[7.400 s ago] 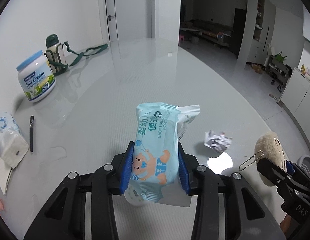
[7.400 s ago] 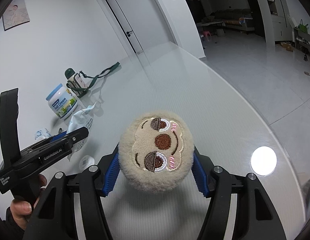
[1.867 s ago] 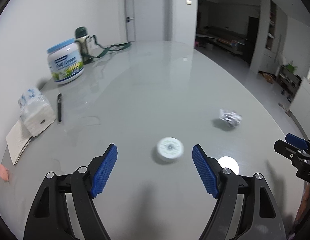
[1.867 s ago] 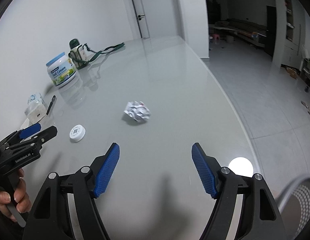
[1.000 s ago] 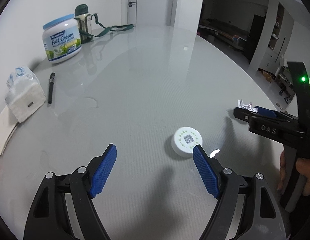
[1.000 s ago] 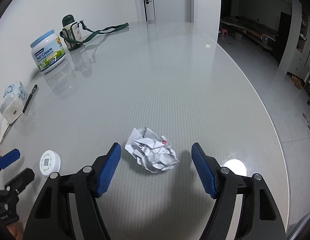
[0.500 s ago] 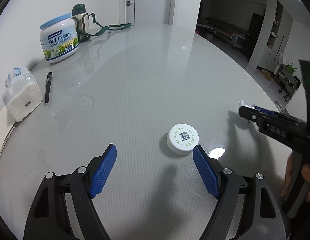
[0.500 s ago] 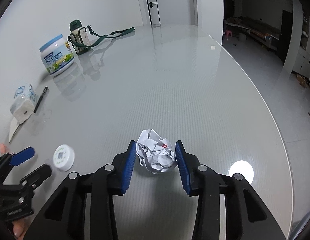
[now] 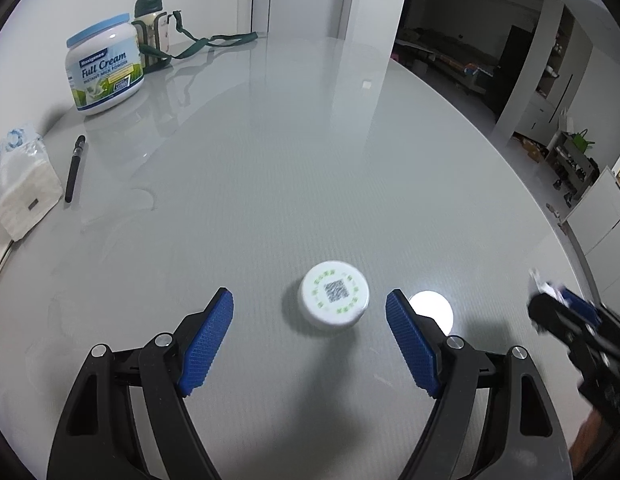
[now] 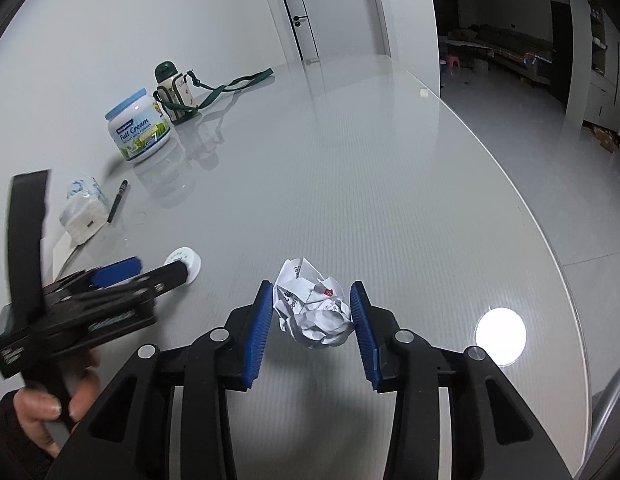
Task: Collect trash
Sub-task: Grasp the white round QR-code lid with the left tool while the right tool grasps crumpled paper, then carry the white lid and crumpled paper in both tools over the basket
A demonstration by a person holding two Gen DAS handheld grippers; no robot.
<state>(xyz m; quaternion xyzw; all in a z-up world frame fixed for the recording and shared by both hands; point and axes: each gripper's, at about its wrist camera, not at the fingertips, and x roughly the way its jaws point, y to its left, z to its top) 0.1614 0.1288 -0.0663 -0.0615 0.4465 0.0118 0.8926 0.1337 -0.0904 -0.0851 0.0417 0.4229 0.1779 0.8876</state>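
Fingers of your right gripper (image 10: 312, 314) pinch the crumpled paper ball (image 10: 312, 308) above the surface (image 10: 390, 184), while your left gripper (image 9: 310, 338) stands open, the white cap (image 9: 334, 294) lying just ahead, right of centre.

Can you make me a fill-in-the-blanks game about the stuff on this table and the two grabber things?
1. The right hand-held gripper is shut on a crumpled ball of ____.
2. The round white cap lies between the blue pads of the ____ hand-held gripper, which is open.
3. The big tub at the back says "Full ____" on its label.
4. The black pen lies beside a pack of ____.

Missing words: paper; left; Cream; tissues
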